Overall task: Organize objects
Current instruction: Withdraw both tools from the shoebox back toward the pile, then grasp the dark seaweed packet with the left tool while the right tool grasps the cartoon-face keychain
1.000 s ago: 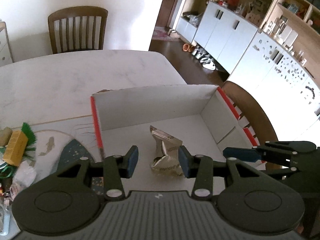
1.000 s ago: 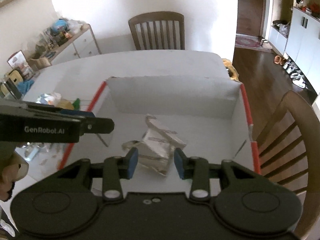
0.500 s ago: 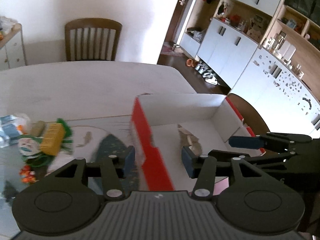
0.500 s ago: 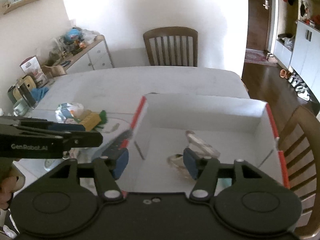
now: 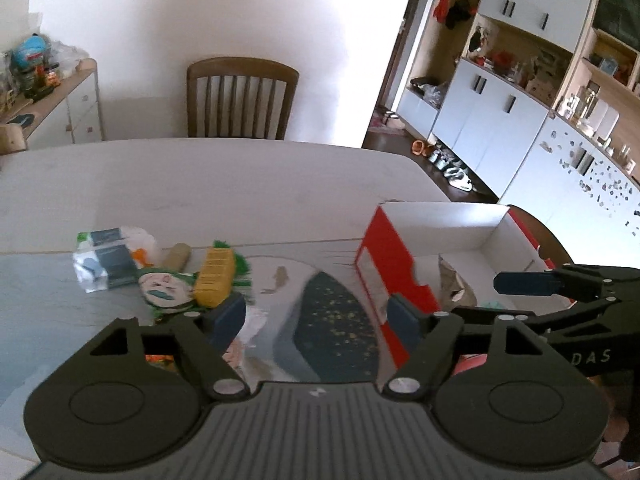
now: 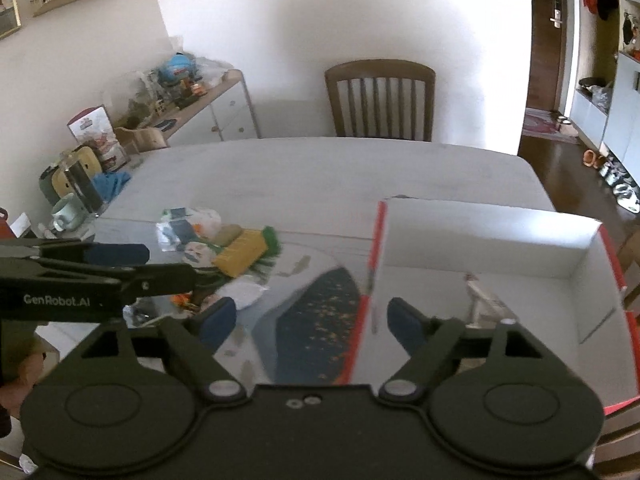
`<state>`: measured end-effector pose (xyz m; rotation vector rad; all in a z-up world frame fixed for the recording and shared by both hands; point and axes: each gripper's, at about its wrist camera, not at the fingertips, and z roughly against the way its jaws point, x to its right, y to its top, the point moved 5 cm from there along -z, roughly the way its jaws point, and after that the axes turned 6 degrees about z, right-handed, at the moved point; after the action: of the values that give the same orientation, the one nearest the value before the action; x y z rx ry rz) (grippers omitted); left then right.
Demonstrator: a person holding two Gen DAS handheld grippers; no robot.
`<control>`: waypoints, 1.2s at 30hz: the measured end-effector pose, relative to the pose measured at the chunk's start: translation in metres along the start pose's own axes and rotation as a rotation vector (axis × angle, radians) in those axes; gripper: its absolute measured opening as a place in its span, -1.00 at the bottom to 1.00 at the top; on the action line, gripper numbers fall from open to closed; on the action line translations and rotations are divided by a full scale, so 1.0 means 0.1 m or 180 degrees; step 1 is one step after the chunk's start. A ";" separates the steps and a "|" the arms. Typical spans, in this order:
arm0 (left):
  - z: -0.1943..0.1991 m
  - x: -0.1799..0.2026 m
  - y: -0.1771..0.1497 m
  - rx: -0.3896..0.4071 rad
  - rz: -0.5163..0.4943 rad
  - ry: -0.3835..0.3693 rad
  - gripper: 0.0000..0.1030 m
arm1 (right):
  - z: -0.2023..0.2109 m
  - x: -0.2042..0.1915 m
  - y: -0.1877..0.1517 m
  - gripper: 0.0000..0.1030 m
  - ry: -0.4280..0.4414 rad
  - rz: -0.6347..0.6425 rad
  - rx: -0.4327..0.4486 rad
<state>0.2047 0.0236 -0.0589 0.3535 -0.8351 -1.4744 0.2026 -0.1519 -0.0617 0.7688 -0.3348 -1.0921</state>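
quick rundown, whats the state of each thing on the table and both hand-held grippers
left hand-held gripper: jaws just opened, empty
right hand-held gripper: jaws just opened, empty
red and white box: open-topped, upright
foil packet: crumpled, inside the box
yellow box: lying in the pile outside the box
white pouch: lying in that pile

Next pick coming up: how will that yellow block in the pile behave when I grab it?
The yellow block looks boxy and flat-sided, so probably stiff and unlikely to roll. It lies on green fringe, so it may shift or drag that along.
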 end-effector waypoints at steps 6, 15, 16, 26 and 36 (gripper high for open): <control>0.07 -0.32 -0.04 0.0007 0.0022 0.0041 0.65 | -0.05 -0.24 0.08 0.98 0.0057 0.0003 0.0111; 0.12 -0.90 -0.15 -0.0027 0.0118 0.0100 1.00 | -0.32 -0.55 0.09 0.98 0.0067 0.0016 0.0000; 0.12 -0.96 -0.17 -0.0033 0.0134 0.0087 1.00 | -0.35 -0.59 0.09 0.98 0.0056 0.0028 -0.0019; -0.02 -1.51 -0.45 -0.0260 0.0108 0.0215 1.00 | -0.74 -0.80 0.06 0.98 0.0000 -0.0006 -0.0178; -0.31 -2.00 -0.63 -0.0313 0.0004 0.0372 1.00 | -1.20 -0.96 -0.04 0.89 0.0050 0.0016 -0.0428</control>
<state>0.2017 0.1992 -0.1777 0.3618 -0.6671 -1.4732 0.2287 -0.0201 -0.1376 0.6564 -0.2474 -1.0920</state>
